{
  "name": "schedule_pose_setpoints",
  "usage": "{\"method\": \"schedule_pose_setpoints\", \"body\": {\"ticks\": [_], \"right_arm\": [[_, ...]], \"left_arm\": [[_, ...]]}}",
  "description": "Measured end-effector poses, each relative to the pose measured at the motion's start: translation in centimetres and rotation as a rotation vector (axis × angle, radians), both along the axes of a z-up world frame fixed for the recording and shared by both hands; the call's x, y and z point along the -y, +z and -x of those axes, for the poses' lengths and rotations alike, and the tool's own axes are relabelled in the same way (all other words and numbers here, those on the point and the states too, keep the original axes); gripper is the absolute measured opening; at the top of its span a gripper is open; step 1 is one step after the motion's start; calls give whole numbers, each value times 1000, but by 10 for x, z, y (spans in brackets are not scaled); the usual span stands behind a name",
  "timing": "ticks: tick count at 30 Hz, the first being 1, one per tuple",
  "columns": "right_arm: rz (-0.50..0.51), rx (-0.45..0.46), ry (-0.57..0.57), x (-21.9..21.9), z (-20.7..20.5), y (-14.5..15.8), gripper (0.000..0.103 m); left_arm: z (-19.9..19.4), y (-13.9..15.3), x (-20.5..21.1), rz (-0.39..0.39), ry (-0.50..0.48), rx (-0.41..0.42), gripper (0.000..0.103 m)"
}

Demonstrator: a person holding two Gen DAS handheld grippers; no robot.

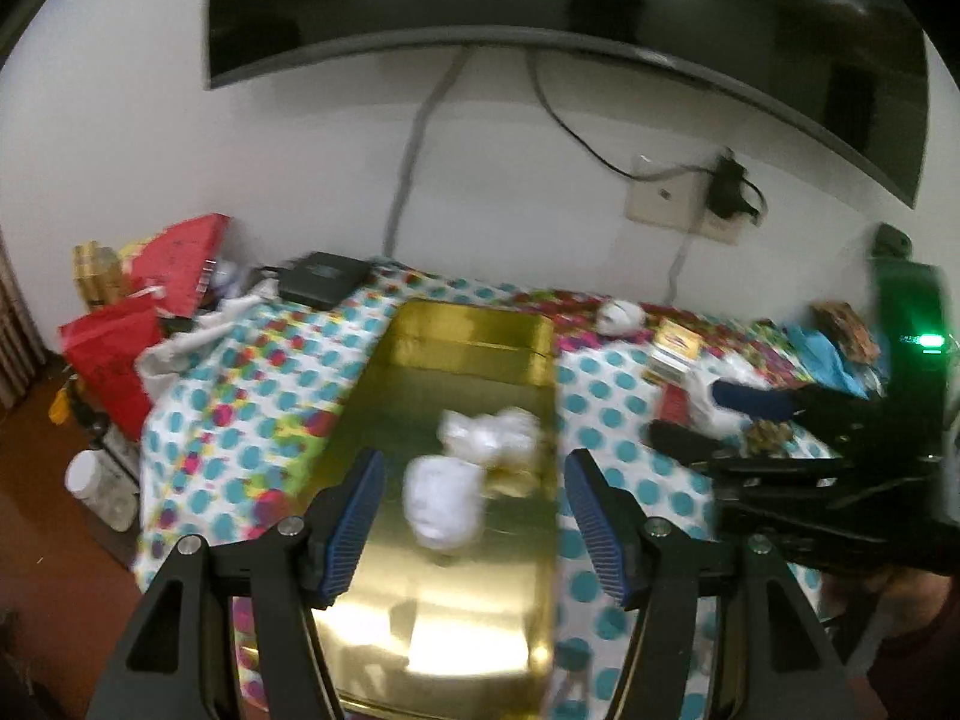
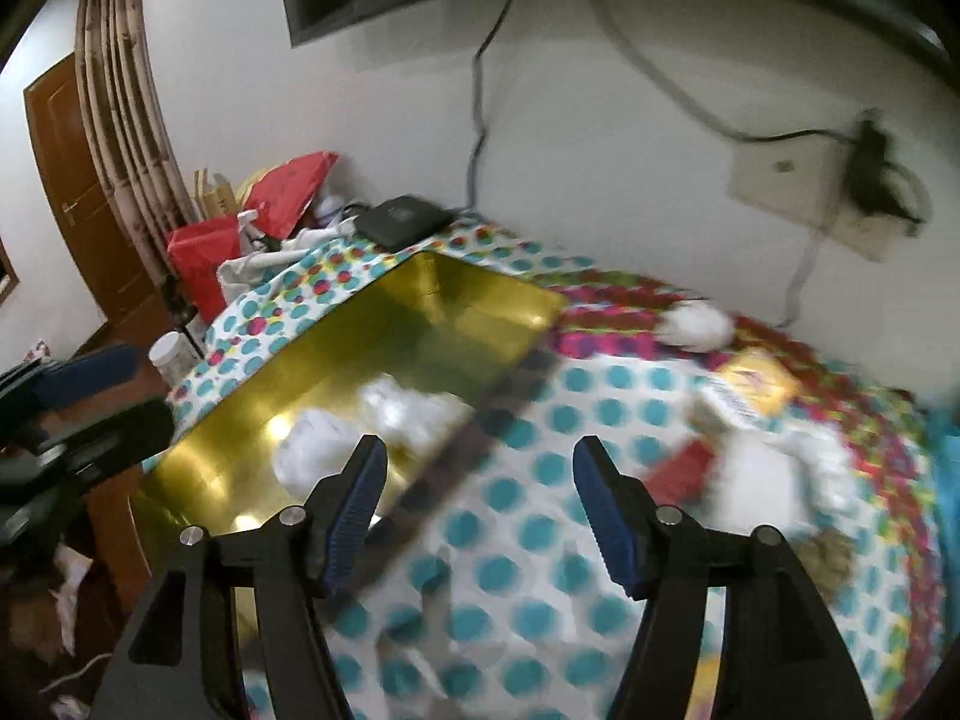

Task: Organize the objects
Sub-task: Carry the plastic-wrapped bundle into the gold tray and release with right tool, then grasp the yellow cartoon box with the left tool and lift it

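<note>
A shiny gold tin tray (image 1: pixel 468 618) lies on the dotted tablecloth (image 1: pixel 624 420). Two crumpled white wads rest inside it, one nearer (image 1: pixel 444 504) and one farther (image 1: pixel 489 435). My left gripper (image 1: pixel 474 456) hangs open above the tray; the nearer wad shows between its blue pads, untouched. My right gripper (image 2: pixel 480 444) is open and empty over the tray's (image 2: pixel 384 324) right edge and the cloth. A third white wad (image 2: pixel 696 327) and a yellow box (image 2: pixel 756 384) lie on the cloth to the right. The picture is blurred.
A black box (image 1: pixel 324 276) sits at the back by the wall, with red bags (image 1: pixel 180 264) and a jar (image 1: pixel 96 480) off the table's left end. Clutter (image 1: pixel 840 360) fills the right side. A television (image 1: pixel 540 0) and a wall socket (image 1: pixel 690 204) are above.
</note>
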State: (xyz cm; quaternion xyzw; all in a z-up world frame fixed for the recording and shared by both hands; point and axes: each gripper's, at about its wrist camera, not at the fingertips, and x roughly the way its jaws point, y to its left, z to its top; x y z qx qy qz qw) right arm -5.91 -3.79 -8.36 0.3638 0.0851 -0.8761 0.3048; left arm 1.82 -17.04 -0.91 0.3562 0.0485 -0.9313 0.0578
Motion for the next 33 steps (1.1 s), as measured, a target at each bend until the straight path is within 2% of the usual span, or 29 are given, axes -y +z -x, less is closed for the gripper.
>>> {"method": "schedule_pose_setpoints", "body": {"ticks": [2,7,14,16,21,26,28,29,30,33], "right_arm": [[-4,-25,-32,-29,-9,5,63],[-12,-27,-150,-106,-23,3,63],[5,51,-311,-186,-35,-22,63],[16,60,-333,-199,-42,-26,63],[48,75,-368,-216,-54,-35,63],[78,90,-381,-224,-60,-41,63],[85,96,-383,-226,-60,-44,63],[91,100,-384,-227,-60,-46,63],[95,104,-387,-228,-60,-47,63],[109,116,-390,-232,-61,-50,63]], "left_arm": [[4,-6,-21,-2,-55,11,64],[13,-23,-78,49,-196,41,64],[24,-48,-141,104,-413,65,64],[31,-54,-152,115,-455,74,64],[49,-66,-171,75,-566,125,64],[54,-78,-196,191,-656,149,64],[58,-81,-201,214,-670,151,65],[60,-82,-202,214,-682,154,70],[62,-83,-204,214,-688,155,72],[69,-88,-210,240,-714,168,72]]}}
